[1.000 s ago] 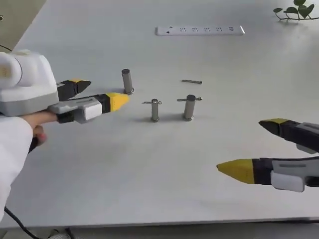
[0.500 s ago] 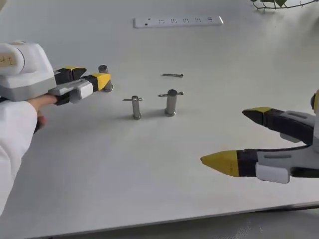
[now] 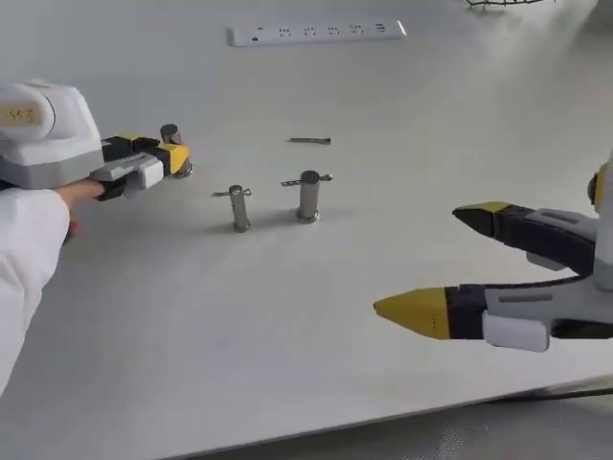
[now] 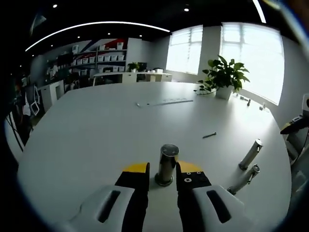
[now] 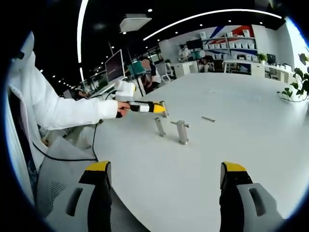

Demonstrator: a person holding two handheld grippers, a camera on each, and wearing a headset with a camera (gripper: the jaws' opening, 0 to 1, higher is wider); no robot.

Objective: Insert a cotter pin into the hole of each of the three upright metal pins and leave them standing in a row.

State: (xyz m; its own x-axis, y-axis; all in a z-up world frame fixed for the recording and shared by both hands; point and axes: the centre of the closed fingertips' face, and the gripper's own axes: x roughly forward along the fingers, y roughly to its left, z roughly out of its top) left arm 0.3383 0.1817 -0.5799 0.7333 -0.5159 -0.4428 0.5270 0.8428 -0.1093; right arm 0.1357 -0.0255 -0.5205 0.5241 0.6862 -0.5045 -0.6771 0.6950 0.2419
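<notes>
Closing in since a second ago, the left claw [image 3: 169,153] now straddles the bare pin [image 4: 167,157] at upper left, jaws drawn near its sides; whether they pinch it I cannot tell. Nearest, at lower right, the right claw [image 3: 418,259] gapes wide, empty. Mid-frame stand the fitted pins [image 3: 239,207], upright on the desk [image 3: 287,335]. Beyond lies the loose cotter [image 3: 309,141], flat. An off-centre squeeze could topple the bare pin; the thin cotter may skid from a pinch.
</notes>
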